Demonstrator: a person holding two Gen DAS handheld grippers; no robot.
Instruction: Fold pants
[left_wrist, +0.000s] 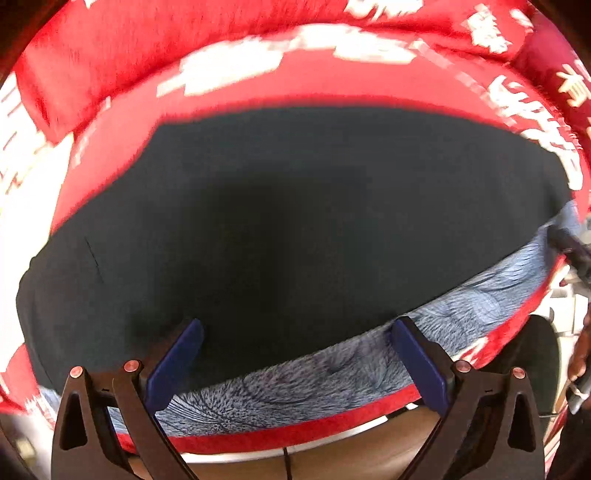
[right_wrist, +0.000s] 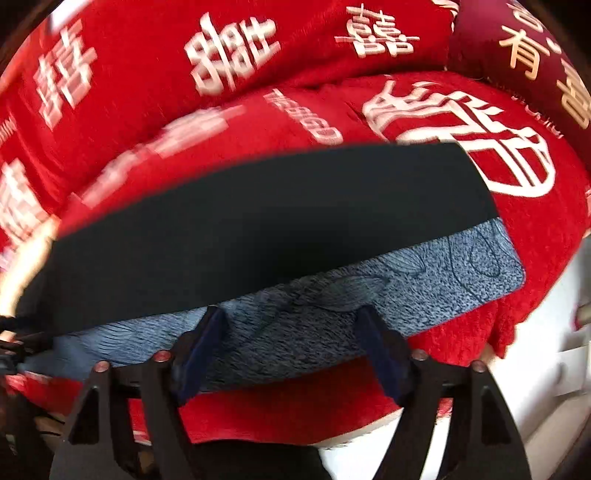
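Your left gripper (left_wrist: 295, 347) pointed steeply down over the dark pants (left_wrist: 280, 221), which lay spread flat across the red blanket (left_wrist: 229, 88) with its white characters. Its two blue-padded fingers (left_wrist: 173, 362) stood wide apart with nothing clamped between them; the left one sat over the dark cloth, the right one over the fleecy grey-blue lining (left_wrist: 314, 373) that showed as a band along the near edge of the garment. Whether the tips touched the fabric could not be told.

Your right gripper (right_wrist: 291, 325) was likewise released, its fingers (right_wrist: 205, 347) spread over the same grey-blue lining (right_wrist: 424, 288), nothing caught between the pads. From that side the pants (right_wrist: 266, 229) ran as a long dark strip across the blanket (right_wrist: 314, 402), with the lining exposed along the near edge and ending in a rounded corner at the right. A darker red cushion (right_wrist: 495, 48) with pale lettering sat at the far right corner.

At the right edge of the left wrist view, part of your other gripper (left_wrist: 572, 247) showed just beside the lined end of the pants. Both views were smeared by motion toward the edges.
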